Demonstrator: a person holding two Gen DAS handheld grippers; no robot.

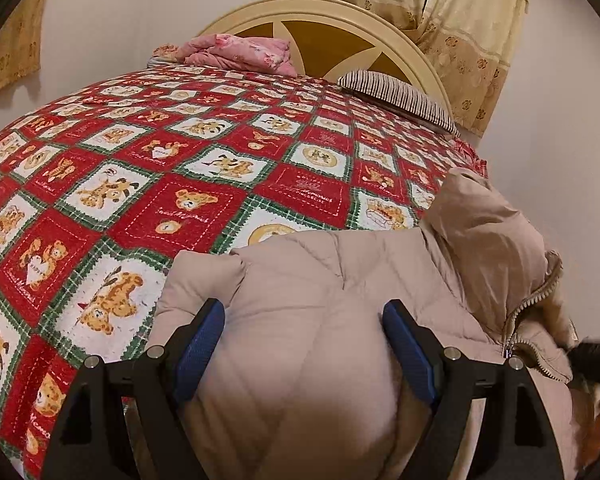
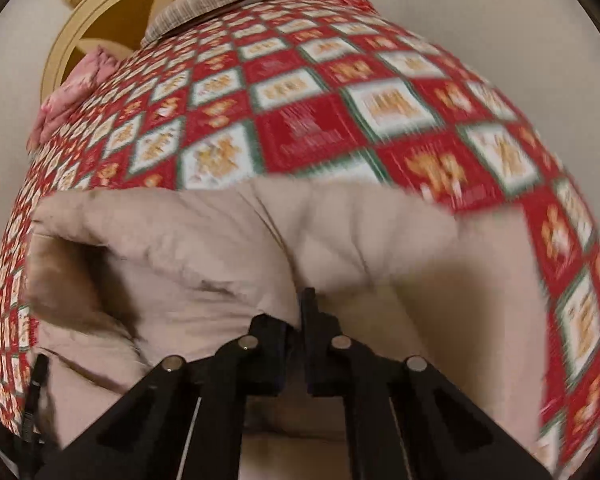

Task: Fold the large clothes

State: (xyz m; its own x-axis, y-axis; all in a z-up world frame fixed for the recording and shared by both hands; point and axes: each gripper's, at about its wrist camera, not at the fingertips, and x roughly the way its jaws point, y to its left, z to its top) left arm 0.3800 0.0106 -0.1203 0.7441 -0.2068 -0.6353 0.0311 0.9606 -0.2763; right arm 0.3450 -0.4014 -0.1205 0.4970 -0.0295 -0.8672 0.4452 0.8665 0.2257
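Beige and puffy, the quilted jacket (image 1: 340,280) lies bunched at the near edge of the bedspread (image 1: 160,168), far from the headboard (image 1: 340,20), and I judge the folding barely begun: no flat panel or squared edge shows, the hood-like lump with its brass zipper (image 1: 532,312) stands up on the jacket's right side, and the sleeves and body are yet to be laid out. The left gripper (image 1: 304,344) has its blue pads (image 1: 200,344) spread wide, a swell of the jacket bulging between them (whether they press it I cannot tell). The right gripper (image 2: 300,320) has its jaws pressed together, seemingly pinching a ridge of the jacket. The shell looks smooth, slippery and down-filled, likely to spring back; the bedspread is a flat, stitched patchwork of red squares and teddy bears.
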